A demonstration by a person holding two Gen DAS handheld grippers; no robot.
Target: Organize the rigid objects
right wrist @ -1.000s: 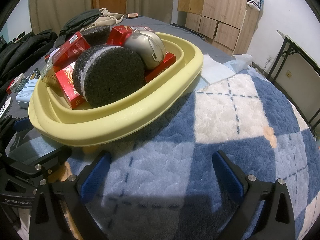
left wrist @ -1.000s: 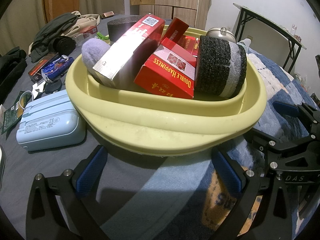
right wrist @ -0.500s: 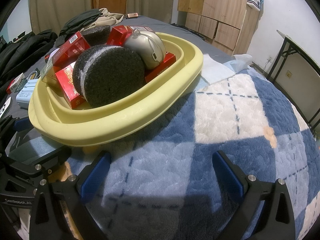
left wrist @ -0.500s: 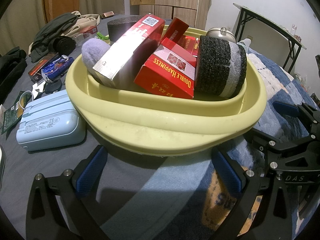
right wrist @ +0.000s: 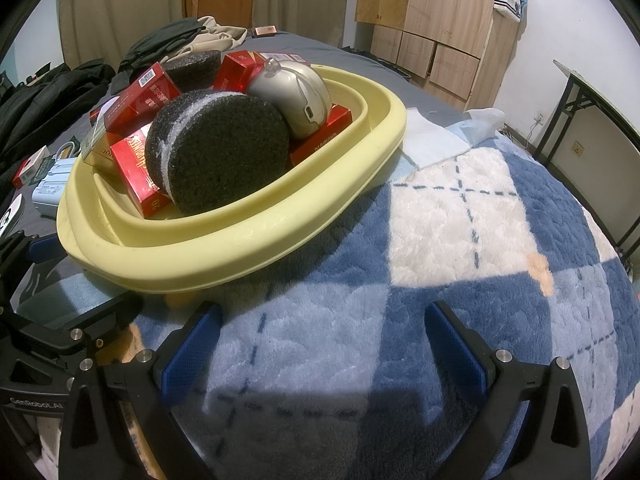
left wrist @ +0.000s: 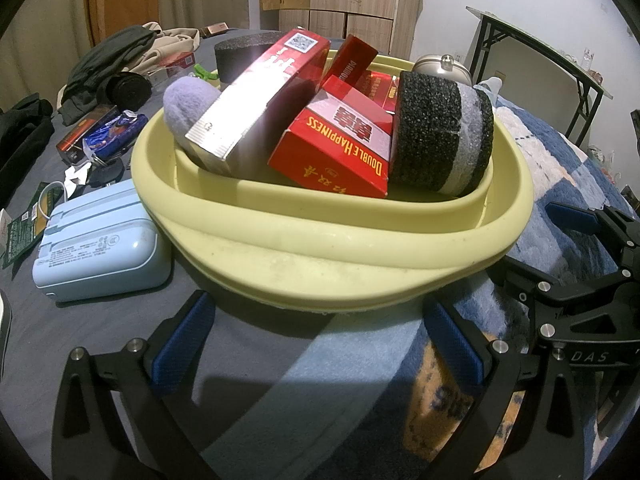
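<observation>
A pale yellow basin (left wrist: 320, 256) sits on the bed and also shows in the right wrist view (right wrist: 248, 240). It holds red cigarette boxes (left wrist: 340, 152), a black foam disc with a white band (left wrist: 444, 136), a silver round case (right wrist: 296, 96), a second black foam disc (left wrist: 240, 54) and a lilac soft thing (left wrist: 188, 108). My left gripper (left wrist: 320, 348) is open and empty just in front of the basin. My right gripper (right wrist: 320, 344) is open and empty over the blanket, right of the basin.
A light blue case (left wrist: 100, 248) lies left of the basin. Small packets and a red box (left wrist: 84, 136) lie further left. Dark clothes (left wrist: 112, 64) are piled at the back. A blue and white plaid blanket (right wrist: 460, 240) covers the right side. A folding table (left wrist: 540, 52) stands at right.
</observation>
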